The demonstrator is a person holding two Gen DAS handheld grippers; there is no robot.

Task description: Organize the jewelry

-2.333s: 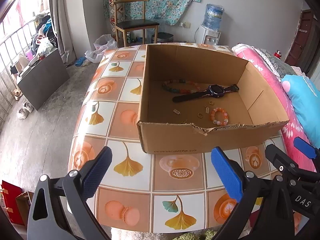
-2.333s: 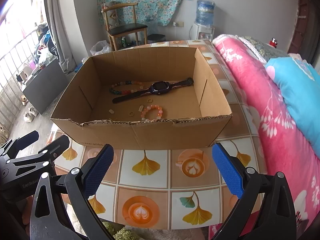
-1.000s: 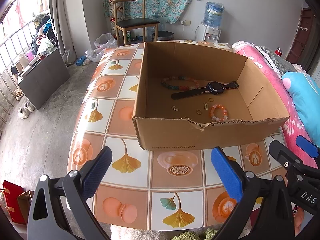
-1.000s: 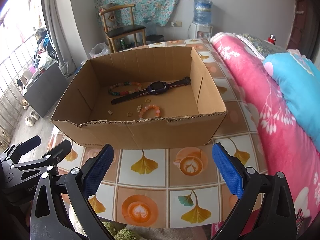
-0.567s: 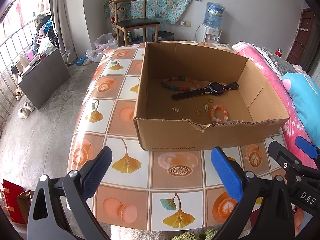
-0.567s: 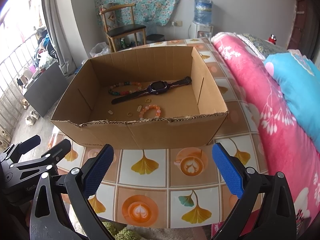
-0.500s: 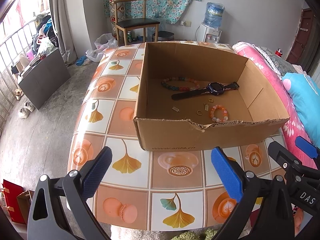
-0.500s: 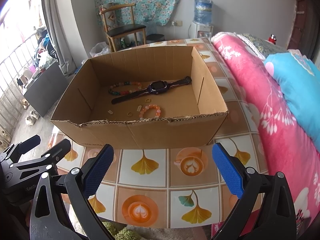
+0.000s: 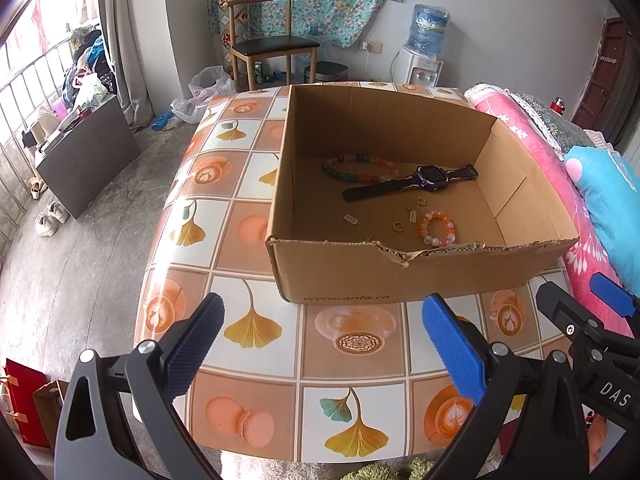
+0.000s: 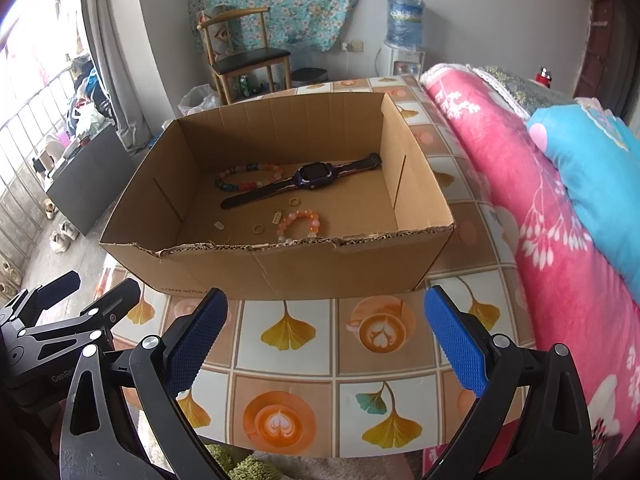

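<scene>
Two claws, both spread wide and empty, poised low over the near edge of the counter (image 9: 256, 248): left claw (image 9: 320, 340) and right claw (image 10: 326, 334) side by side, each short of the cardboard box's (image 10: 280, 268) torn front wall

All jewelry inside that box, beyond and below the front wall from either claw: smartwatch (image 10: 314, 174) flat on the floor of the box, long axis running diagonally from near left to far right; multicoloured bead necklace (image 10: 246, 178) just behind its left strap end; orange bead bracelet (image 10: 300, 224) closest to the front wall, with two small gold rings (image 10: 295, 201) and small tags scattered beside it

Bracelet roughly straight ahead of the right claw and off to the right of the left one, so probably the right arm's easier reach, up over the wall and down

Glossy tiled cloth with ginkgo leaves and coffee cups on the counter; pink floral bedding (image 10: 520, 184) against its right side; wooden chair (image 9: 264, 40) and water dispenser (image 9: 424, 48) by the far wall
</scene>
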